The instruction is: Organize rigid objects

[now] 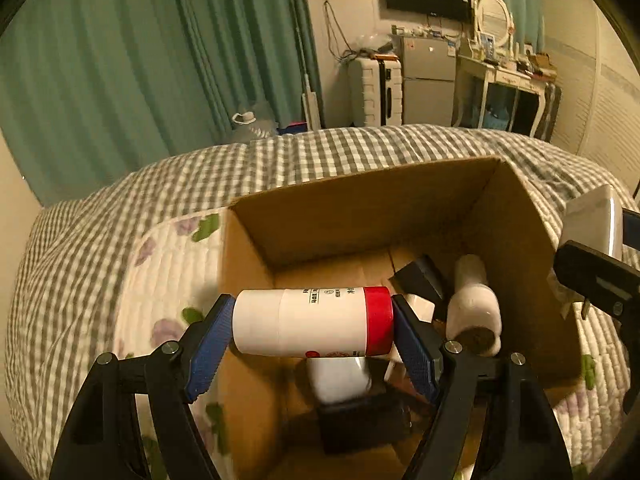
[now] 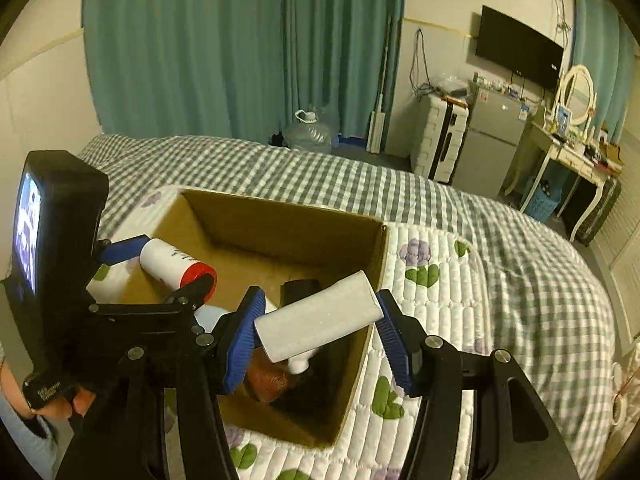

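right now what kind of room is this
Most likely a bedroom: the cardboard box sits on a bed with a checked quilt, with a wall TV and a dressing table with a mirror beyond.

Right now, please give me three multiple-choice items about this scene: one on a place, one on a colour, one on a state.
1. Where does the cardboard box stand?
A. on the bed
B. on the floor
C. on the dresser

2. What colour is the cap of the white bottle in the left gripper?
A. green
B. red
C. black

3. What is the right gripper doing?
A. hanging open and empty
B. holding a white block by its two ends
C. holding the box wall

Answers: 1 A, the box sits on the quilted floral bed cover. 2 B, the red cap presses against one pad. 3 B, the pads touch both ends of the block above the box.
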Motion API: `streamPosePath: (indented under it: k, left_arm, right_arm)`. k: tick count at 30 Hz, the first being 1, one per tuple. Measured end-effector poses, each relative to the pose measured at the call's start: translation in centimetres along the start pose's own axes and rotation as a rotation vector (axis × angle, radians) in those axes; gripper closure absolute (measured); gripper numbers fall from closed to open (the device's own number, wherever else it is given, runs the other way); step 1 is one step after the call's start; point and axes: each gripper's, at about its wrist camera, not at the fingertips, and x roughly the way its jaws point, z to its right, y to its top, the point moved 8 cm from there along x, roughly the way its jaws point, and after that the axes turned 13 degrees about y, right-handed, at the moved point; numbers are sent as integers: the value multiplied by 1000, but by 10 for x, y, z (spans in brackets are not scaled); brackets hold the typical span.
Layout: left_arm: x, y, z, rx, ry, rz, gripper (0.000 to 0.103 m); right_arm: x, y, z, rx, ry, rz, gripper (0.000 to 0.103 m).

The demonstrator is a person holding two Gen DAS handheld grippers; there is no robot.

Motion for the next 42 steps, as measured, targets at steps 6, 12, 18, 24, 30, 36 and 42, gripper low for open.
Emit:
streamPosePath:
  k: [6,12,18,24,30,36,42]
  left_arm:
    - [8,3,6,-8,-9,55,19]
    - [-14,13,-4,-10,10,131,7]
    - [-33,16,-32,-35,31,120,7]
    - [-36,9,-62,-54,49,103,6]
    - [-15,3,-83,-97,42,69,6]
    - [-3,1,-87,-128,22,55,6]
    - [-30,0,-88,-142,14,76,6]
  right_arm:
    - [17,1,12,13,27,9,47]
    - [13,2,11,15,29,20,47]
    - [13,2,3,21,31,6,47]
    - [48,8,-10,32,39,-33,47]
    - [91,7,-12,63,15,-91,47]
    - [96,19,-15,20,-64,-45,34]
    - [61,28,-19,37,-58,1,33]
